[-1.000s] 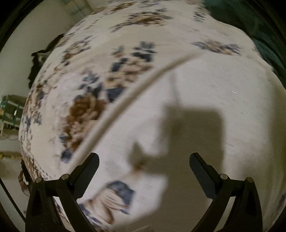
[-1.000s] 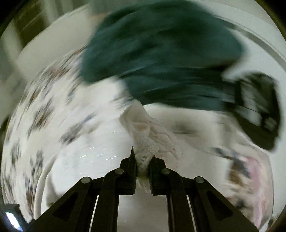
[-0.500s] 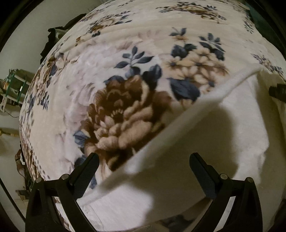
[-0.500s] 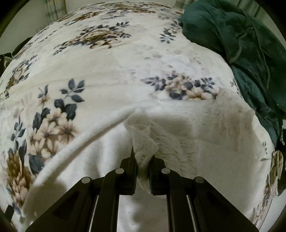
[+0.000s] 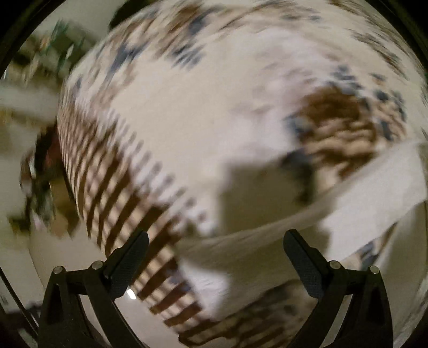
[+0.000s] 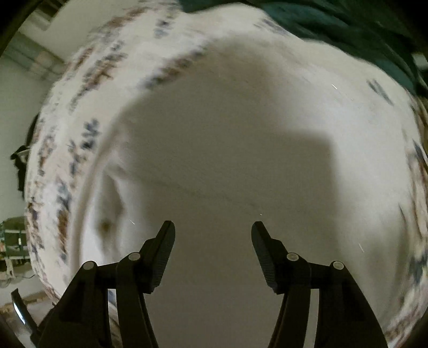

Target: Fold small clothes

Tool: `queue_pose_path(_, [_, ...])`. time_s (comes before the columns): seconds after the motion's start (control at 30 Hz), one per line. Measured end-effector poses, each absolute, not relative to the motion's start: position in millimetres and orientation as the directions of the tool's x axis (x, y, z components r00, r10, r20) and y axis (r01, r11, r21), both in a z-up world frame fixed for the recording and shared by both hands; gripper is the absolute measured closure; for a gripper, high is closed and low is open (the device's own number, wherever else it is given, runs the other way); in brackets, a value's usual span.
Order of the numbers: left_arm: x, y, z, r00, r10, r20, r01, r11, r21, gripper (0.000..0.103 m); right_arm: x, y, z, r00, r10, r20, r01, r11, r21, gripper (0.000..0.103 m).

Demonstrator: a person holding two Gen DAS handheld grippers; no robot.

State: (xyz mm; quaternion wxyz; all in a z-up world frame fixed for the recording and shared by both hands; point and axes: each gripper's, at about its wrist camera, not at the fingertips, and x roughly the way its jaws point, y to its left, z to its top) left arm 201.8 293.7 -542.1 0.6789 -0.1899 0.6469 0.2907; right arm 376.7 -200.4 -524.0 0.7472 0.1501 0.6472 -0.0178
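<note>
**Both grippers stand empty over the white garment**

Right gripper (image 6: 213, 241) has its black jaws parted and opening wider, with nothing between them; half a second ago those same jaws were pinched tight on a lacy fold of the white garment (image 6: 240, 160). Now the cloth lies loose beneath it, pale and smooth, spread on the floral blanket (image 6: 88, 69), with the tool's blocky shadow falling across it. A dark green blanket (image 6: 334, 24) is heaped along the upper right edge of that view.

Left gripper (image 5: 215, 257) is spread wide too, its pads touching nothing. Its picture is badly smeared. Below it the floral blanket (image 5: 187, 107) shows its brown striped border (image 5: 120, 192) running diagonally toward the lower middle, where half a second ago a big brown flower sat in the centre of the view; that flower (image 5: 339, 133) now lies off to the right. The white garment (image 5: 347, 192) reaches in from the right as a thick band whose edge passes between the fingers' line of sight, lying on the blanket.

No brand, label or lettering can be read anywhere; the blur would hide any small print.

At far left, some clutter (image 5: 34, 80) beyond the bed's edge is too smeared to identify.
</note>
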Motion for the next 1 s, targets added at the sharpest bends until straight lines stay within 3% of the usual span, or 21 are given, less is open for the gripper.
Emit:
queue_pose_path(0.13, [186.8, 315.5, -581.7, 0.009, 0.007, -1.000, -0.659, 0.753, -0.001, 0.001, 338.4, -228.0, -550.9, 0.075, 0.129, -0.989, 0.298, 0.943, 0.145, 0.041])
queue_pose_path(0.2, [193.1, 311.1, -590.6, 0.039, -0.030, -0.999, -0.621, 0.782, -0.048, 0.015, 327.4, -232.7, -560.0, 0.058, 0.122, -0.991, 0.313, 0.940, 0.134, 0.041])
queue_pose_path(0.23, [198.6, 306.0, -593.7, 0.060, -0.049, -0.997, -0.589, 0.804, -0.075, 0.030, 322.8, -232.4, -564.1, 0.048, 0.118, -0.992, 0.312, 0.942, 0.127, 0.041])
queue_pose_path(0.27, [203.5, 301.5, -594.8, 0.059, -0.042, -0.997, -0.568, 0.820, -0.068, 0.069, 318.9, -231.2, -567.4, 0.042, 0.114, -0.993, 0.307, 0.944, 0.122, 0.041])
queue_pose_path(0.3, [207.0, 300.8, -593.5, 0.081, -0.070, -0.994, -0.562, 0.821, -0.104, 0.095, 316.6, -230.5, -569.5, 0.041, 0.111, -0.993, 0.304, 0.945, 0.118, 0.041])
queue_pose_path(0.43, [219.8, 314.1, -570.2, 0.153, -0.070, -0.986, -0.573, 0.806, -0.147, 0.097, 307.3, -228.3, -573.6, 0.034, 0.105, -0.994, 0.285, 0.952, 0.111, 0.041])
queue_pose_path(0.7, [276.5, 398.2, -531.2, 0.257, 0.080, -0.963, -0.591, 0.802, -0.091, 0.096, 301.2, -241.2, -564.6, 0.063, 0.112, -0.992, 0.284, 0.950, 0.126, 0.041])
queue_pose_path(0.87, [284.2, 446.3, -547.9, 0.275, -0.001, -0.962, -0.649, 0.737, -0.186, 0.090, 298.3, -248.0, -562.3, 0.068, 0.125, -0.990, 0.313, 0.939, 0.140, 0.041])
queue_pose_path(0.93, [264.3, 461.4, -554.4, 0.303, -0.054, -0.951, -0.722, 0.639, -0.266, 0.081, 293.3, -256.7, -559.1, 0.071, 0.136, -0.988, 0.328, 0.932, 0.152, 0.041])
queue_pose_path(0.97, [247.0, 466.7, -559.1, 0.345, -0.101, -0.933, -0.753, 0.564, -0.339, 0.062, 292.4, -258.5, -558.5, 0.072, 0.139, -0.988, 0.335, 0.929, 0.155, 0.041])
queue_pose_path(1.0, [234.3, 465.0, -561.9, 0.368, -0.125, -0.921, -0.768, 0.518, -0.377, 0.037, 289.8, -261.1, -557.4, 0.071, 0.144, -0.987, 0.341, 0.926, 0.160, 0.041])
